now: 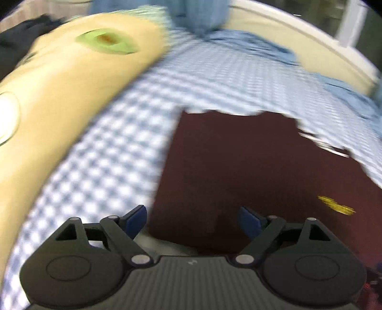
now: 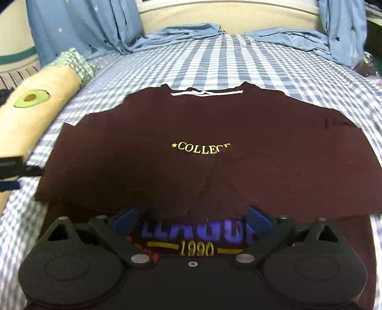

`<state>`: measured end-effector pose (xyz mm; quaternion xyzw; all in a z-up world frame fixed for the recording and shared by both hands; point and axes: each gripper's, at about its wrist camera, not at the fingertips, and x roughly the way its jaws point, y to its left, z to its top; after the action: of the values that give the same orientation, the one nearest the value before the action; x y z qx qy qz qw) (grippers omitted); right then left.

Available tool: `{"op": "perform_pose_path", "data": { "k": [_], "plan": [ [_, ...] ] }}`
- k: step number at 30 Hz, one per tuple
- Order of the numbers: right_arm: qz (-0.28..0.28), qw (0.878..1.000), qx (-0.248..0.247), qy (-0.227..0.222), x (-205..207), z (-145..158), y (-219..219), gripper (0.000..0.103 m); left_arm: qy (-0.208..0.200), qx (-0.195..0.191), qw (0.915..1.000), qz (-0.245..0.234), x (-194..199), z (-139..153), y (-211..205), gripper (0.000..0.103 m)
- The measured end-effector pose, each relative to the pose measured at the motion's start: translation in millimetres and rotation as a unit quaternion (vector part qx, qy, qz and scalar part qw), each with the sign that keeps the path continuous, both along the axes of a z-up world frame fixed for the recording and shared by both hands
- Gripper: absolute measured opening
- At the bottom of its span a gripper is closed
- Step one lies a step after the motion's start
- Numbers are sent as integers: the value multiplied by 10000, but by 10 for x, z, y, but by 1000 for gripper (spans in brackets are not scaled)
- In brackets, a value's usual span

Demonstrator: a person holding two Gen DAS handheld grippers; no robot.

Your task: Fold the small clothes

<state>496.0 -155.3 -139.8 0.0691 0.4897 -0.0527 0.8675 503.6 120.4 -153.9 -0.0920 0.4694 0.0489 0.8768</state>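
Note:
A dark maroon T-shirt with yellow "COLLEGE" lettering lies flat on the blue checked bedsheet, collar at the far side, lower part folded up over the body. My right gripper is open and empty at the shirt's near edge, above the blue and yellow print. In the blurred left wrist view the shirt fills the middle. My left gripper is open and empty over its left edge. The left gripper's tip shows in the right wrist view beside the shirt's left side.
A beige avocado-print pillow lies left of the shirt and shows in the left wrist view. Light blue folded clothes and blue star curtains sit at the far edge. The headboard is behind.

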Motion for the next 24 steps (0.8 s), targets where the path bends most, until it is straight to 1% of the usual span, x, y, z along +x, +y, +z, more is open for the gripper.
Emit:
{"op": "perform_pose_path", "data": {
  "k": [3,5,8,9,11,13,15,17,20,22,24],
  "plan": [
    [-57,9992,-378,154,191,-127,62,97,206,124,9990,380,222,-162,332,88],
    [-62,9978,-569,326,269,-236,74,97,225,129,9985,488,323,-247,481,88],
    [40,9944,-827,655,324,-409,84,97,242,182,9983,503,554,-338,582,88],
    [73,9939,-842,706,319,-442,79,98,233,154,9983,502,611,-358,577,88],
    [61,9941,-837,693,267,-452,59,98,187,-31,9986,500,755,-416,594,88],
    [89,9936,-897,682,187,-390,71,99,192,-266,9977,586,902,-475,641,87],
    [158,9928,-1010,630,53,-296,110,99,245,-332,9974,589,1034,-559,655,86],
    [148,9924,-1080,571,-154,-175,132,102,335,-164,9977,564,1141,-630,630,87],
    [16,9933,-1021,547,-486,-5,92,102,324,36,9984,453,1189,-611,575,87],
    [-71,9935,-982,577,-701,87,30,102,333,15,9986,411,1162,-543,569,84],
    [-96,9936,-903,675,-916,163,-31,102,237,-3,9989,399,1050,-427,576,85]
  ]
}}
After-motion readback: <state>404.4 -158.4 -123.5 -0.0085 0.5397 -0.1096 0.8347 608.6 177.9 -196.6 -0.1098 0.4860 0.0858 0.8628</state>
